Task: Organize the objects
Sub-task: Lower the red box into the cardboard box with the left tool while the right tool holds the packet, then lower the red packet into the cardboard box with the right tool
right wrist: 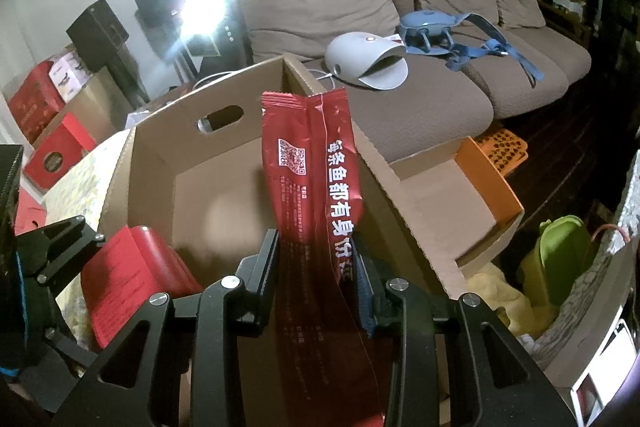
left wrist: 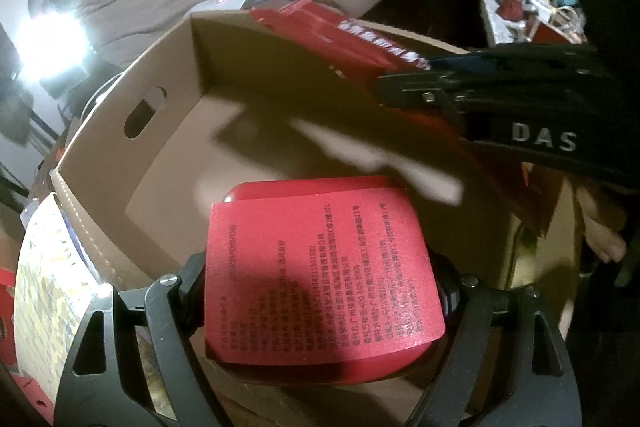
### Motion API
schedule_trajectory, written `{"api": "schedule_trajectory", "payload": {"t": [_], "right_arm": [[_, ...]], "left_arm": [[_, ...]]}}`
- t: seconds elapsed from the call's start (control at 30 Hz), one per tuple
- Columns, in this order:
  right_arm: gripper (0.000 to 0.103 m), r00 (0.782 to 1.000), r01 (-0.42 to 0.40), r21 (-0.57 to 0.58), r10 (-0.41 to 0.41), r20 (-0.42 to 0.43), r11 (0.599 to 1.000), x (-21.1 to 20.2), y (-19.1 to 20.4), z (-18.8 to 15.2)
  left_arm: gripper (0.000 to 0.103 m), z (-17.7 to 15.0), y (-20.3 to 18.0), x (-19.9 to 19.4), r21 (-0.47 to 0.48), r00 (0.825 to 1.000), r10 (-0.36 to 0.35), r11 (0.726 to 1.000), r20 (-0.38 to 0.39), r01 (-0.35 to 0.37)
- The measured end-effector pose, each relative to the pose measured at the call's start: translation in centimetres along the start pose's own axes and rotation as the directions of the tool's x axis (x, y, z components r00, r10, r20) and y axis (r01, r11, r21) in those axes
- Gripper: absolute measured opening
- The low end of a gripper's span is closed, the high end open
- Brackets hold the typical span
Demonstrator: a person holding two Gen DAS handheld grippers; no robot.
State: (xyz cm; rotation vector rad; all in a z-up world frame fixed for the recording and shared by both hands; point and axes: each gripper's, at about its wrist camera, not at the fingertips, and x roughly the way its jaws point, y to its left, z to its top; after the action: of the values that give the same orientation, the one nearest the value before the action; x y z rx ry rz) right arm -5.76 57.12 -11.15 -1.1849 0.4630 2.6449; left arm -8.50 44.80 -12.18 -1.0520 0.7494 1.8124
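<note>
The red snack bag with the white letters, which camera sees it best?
The right wrist view: the red snack bag stands upright in the right claw, with its writing and square code facing the camera. The left wrist view catches only part of it, sideways over the cardboard box.

I see a plain brown cardboard box (right wrist: 224, 163). The packet (right wrist: 316, 163) is glossy red with white characters and a white QR square. The tin (left wrist: 320, 279) is red, its red label printed in black. Behind sit a taupe sofa (right wrist: 420, 7) and an orange crate (right wrist: 500, 151).
</note>
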Motion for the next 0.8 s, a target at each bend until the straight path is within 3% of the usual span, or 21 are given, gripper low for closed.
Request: {"api": "schedule_trajectory", "payload": {"t": [0.17, 0.27, 0.33, 0.8], "right_arm": [[0.035, 0.999, -0.047, -0.004, 0.047, -0.004, 0.999, -0.1, -0.5, 0.1], [0.035, 1.0, -0.017, -0.038, 0.017, 0.006, 0.999, -0.3, -0.5, 0.1], [0.035, 1.0, 0.014, -0.079, -0.013, 0.01, 0.997, -0.2, -0.2, 0.0], [0.035, 1.0, -0.031, -0.149, 0.03, -0.005, 0.988, 0.0, 0.5, -0.4]], "left_arm": [[0.081, -0.3, -1.1, -0.4, 0.059, 0.998, -0.054, 0.997, -0.015, 0.055], [0.081, -0.4, -1.8, -0.4, 0.083, 0.997, -0.069, 0.994, -0.019, 0.071], [0.081, -0.3, -2.1, -0.5, 0.077, 0.998, -0.066, 0.995, -0.014, 0.067], [0.081, -0.7, -3.6, -0.8, 0.131, 0.996, -0.09, 0.987, -0.028, 0.093]]}}
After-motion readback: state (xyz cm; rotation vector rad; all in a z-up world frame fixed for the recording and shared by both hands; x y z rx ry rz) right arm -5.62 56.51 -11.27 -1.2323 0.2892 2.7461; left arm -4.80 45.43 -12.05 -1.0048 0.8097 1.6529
